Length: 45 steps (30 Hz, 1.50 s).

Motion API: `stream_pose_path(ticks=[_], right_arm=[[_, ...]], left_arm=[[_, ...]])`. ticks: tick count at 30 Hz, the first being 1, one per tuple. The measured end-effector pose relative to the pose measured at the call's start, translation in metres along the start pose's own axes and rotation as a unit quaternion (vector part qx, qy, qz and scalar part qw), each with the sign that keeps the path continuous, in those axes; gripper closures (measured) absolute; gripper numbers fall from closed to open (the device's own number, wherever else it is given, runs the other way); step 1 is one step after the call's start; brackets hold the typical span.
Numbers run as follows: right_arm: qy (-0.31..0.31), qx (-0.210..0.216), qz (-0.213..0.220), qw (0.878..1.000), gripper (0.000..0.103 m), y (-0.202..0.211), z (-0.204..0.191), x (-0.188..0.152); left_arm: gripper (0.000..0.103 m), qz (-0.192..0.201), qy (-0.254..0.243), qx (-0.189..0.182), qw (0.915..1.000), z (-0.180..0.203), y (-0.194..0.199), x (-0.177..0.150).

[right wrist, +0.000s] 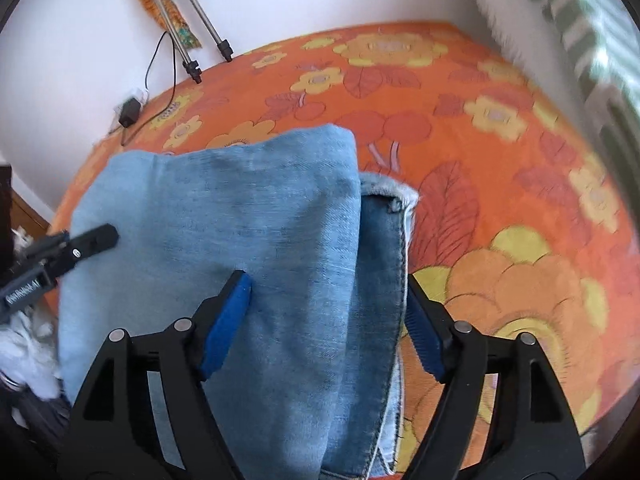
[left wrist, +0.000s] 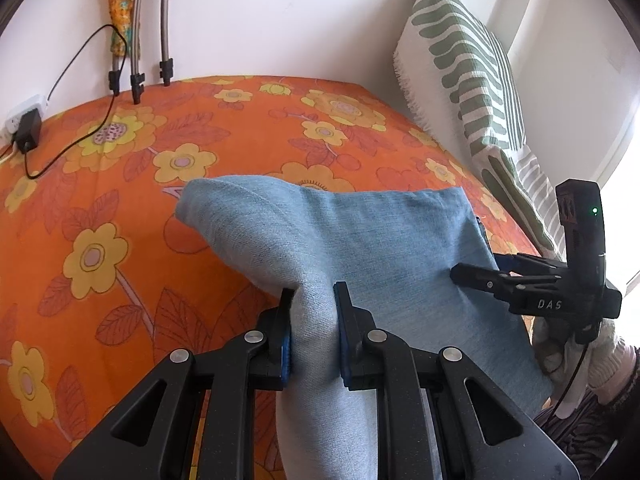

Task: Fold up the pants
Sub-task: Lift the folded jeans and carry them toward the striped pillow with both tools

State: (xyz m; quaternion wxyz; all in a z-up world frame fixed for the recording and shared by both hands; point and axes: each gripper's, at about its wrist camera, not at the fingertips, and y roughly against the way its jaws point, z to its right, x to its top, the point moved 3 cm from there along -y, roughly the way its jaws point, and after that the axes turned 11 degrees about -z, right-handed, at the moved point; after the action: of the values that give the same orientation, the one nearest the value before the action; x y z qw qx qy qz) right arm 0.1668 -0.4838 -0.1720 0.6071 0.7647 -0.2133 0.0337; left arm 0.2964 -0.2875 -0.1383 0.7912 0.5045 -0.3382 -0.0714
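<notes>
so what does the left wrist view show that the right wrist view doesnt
Only the left wrist view: the left hand-held gripper pinching a bunched ridge of the jeans, and a sharp look at the green-striped pillow.
Only the right wrist view: the right hand-held gripper open over the jeans, and a frayed hem poking out beside the folded layer.
Both: the orange floral bedspread, tripod legs and charger.

tool (left wrist: 313, 300): black | pads (right wrist: 226, 322): blue | screws: silver
</notes>
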Motion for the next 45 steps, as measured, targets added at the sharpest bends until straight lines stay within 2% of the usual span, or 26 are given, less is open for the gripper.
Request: stream_pose_path(ticks=[1, 2, 4, 5, 9, 12, 14, 18, 30, 38, 45], right_arm=[[0.001, 0.006, 0.000, 1.000, 0.023, -0.001, 0.000, 0.000], [0.003, 0.007, 0.000, 1.000, 0.027, -0.001, 0.000, 0.001], [0.000, 0.035, 0.002, 0.999, 0.050, -0.002, -0.002, 0.001], [-0.010, 0.057, -0.001, 0.998, 0.055, -0.003, -0.002, 0.001], [-0.015, 0.061, 0.005, 0.998, 0.073, 0.003, -0.007, 0.000], [0.005, 0.035, 0.024, 0.999, 0.078, 0.014, -0.020, -0.001], [0.028, 0.012, 0.041, 0.999, 0.080, 0.025, -0.033, -0.003], [0.060, -0.006, 0.072, 0.996, 0.081, 0.046, -0.057, -0.002], [0.098, -0.031, 0.135, 0.985, 0.082, 0.086, -0.088, 0.010], [0.102, -0.040, 0.173, 0.979, 0.082, 0.115, -0.089, 0.039], [0.109, -0.059, 0.206, 0.971, 0.082, 0.138, -0.082, 0.079]], left_arm=[[0.087, -0.001, 0.001, 0.000, 1.0000, 0.000, -0.001, 0.000], [0.087, -0.001, 0.003, -0.001, 1.0000, -0.001, -0.001, 0.000], [0.087, -0.001, 0.005, -0.003, 1.0000, -0.001, -0.001, 0.000], [0.087, 0.000, 0.005, -0.004, 1.0000, 0.000, -0.001, 0.001], [0.087, 0.003, 0.005, -0.008, 1.0000, 0.002, 0.002, 0.002], [0.088, 0.010, 0.009, -0.016, 0.9998, 0.003, 0.009, 0.002], [0.088, 0.016, 0.008, -0.017, 0.9997, 0.004, 0.014, 0.002], [0.089, 0.028, 0.010, -0.020, 0.9993, 0.005, 0.025, 0.002], [0.090, 0.079, 0.005, -0.023, 0.9966, 0.009, 0.060, 0.018], [0.091, 0.111, -0.009, -0.022, 0.9935, 0.018, 0.076, 0.055], [0.091, 0.136, -0.028, -0.019, 0.9901, 0.031, 0.083, 0.104]])
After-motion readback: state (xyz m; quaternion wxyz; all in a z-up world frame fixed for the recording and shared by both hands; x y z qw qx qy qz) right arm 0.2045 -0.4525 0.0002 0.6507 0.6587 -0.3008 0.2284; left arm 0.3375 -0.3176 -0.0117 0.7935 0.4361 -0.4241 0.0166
